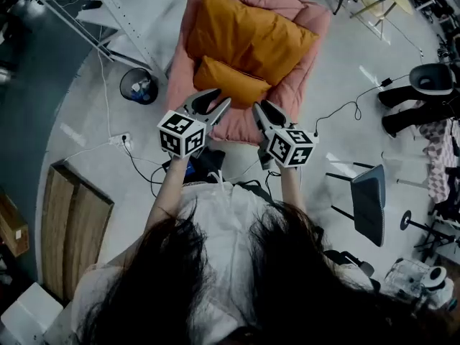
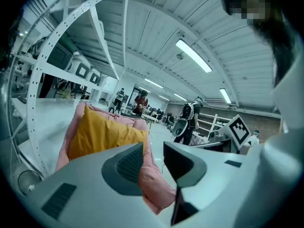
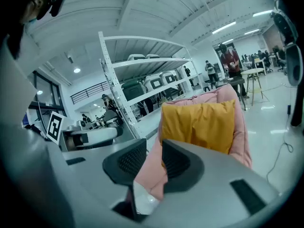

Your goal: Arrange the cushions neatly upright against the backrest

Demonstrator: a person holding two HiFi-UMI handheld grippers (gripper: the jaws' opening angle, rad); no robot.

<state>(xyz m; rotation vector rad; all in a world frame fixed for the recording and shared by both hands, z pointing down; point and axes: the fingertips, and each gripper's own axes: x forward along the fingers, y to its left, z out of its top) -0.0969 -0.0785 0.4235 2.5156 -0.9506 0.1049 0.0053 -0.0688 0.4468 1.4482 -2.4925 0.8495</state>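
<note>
A pink seat cushion (image 1: 302, 70) lies on the floor ahead of me. On it rest a large orange cushion (image 1: 251, 34) and, nearer me, a small orange cushion (image 1: 230, 77). My left gripper (image 1: 215, 105) and right gripper (image 1: 262, 110) are at its near edge, side by side. In the left gripper view, pink fabric (image 2: 154, 189) fills the lower gap between the jaws of the left gripper (image 2: 153, 158); the orange cushion (image 2: 102, 134) stands beyond. In the right gripper view, the right gripper (image 3: 154, 158) pinches a pink fold (image 3: 152, 170), with the orange cushion (image 3: 199, 125) behind.
A black bin (image 1: 139, 85) and a white rack frame (image 1: 108, 13) stand left of the cushion. A power strip with cables (image 1: 118, 141) lies near my left arm. A grey chair (image 1: 368, 201) is at the right and a wooden board (image 1: 72, 228) at the lower left.
</note>
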